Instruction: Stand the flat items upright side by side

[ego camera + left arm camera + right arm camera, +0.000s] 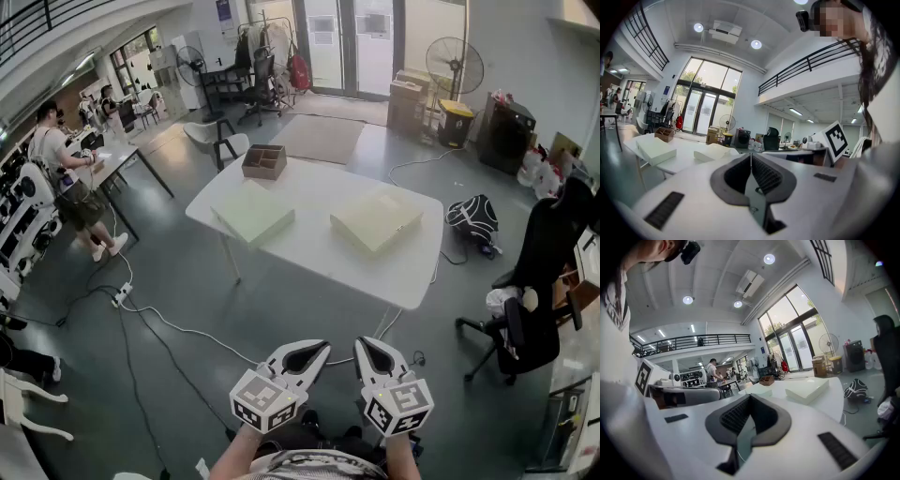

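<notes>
Two flat pale green boxes lie on a white table (309, 202) some way in front of me: the left box (253, 213) and the right box (377, 220). Both lie flat and apart from each other. A small brown cardboard organizer (264, 161) stands at the table's far left corner. My left gripper (322, 348) and right gripper (361, 346) are held side by side at the bottom of the head view, well short of the table, both shut with nothing in them. The left gripper view shows the boxes (655, 149) (712, 152); the right gripper view shows one box (808, 389).
Cables (169, 328) run over the grey floor between me and the table. A black office chair (530, 309) stands at the right, a black bag (473, 220) beside the table's right end. A person (66, 178) stands at a desk on the left. A standing fan (455, 70) is behind.
</notes>
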The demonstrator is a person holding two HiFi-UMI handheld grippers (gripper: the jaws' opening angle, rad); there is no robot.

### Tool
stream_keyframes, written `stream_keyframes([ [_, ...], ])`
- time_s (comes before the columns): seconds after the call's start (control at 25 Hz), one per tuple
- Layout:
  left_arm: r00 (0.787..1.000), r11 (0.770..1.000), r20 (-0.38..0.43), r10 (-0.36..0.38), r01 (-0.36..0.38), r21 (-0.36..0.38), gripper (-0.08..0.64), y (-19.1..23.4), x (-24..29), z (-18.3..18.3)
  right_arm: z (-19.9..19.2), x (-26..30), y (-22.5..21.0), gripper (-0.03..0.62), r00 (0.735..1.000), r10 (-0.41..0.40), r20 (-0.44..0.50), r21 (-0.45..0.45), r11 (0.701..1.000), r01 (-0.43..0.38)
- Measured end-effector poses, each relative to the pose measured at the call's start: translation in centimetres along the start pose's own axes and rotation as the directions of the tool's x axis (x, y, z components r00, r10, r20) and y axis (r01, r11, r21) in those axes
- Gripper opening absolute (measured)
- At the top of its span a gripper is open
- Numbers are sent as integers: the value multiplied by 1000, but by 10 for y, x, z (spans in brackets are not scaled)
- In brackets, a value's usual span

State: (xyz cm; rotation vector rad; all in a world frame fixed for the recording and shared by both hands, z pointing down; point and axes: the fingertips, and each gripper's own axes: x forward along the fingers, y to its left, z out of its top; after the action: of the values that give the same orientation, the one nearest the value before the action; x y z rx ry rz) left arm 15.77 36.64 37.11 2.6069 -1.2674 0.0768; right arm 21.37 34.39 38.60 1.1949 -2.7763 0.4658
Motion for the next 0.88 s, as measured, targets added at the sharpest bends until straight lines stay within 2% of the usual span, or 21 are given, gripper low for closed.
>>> stream_keyframes([
  [0.16,1000,1000,4,-11,11,0,17,12,-10,1,-2,13,11,-3,1000,-14,-5,-4,1000,14],
  [0.36,1000,1000,7,-21,21,-3,17,28,-21,0,-4,29,18,-3,999,-34,11,40,999,33],
  [0.6,999,999,8,-33,33,-6,17,46,-31,-1,-2,39,29,-2,998,-50,30,20,999,50],
  [0.88,997,997,-23,-71,70,-30,17,58,-29,-13,-7,41,21,-2,994,-106,22,41,994,105],
])
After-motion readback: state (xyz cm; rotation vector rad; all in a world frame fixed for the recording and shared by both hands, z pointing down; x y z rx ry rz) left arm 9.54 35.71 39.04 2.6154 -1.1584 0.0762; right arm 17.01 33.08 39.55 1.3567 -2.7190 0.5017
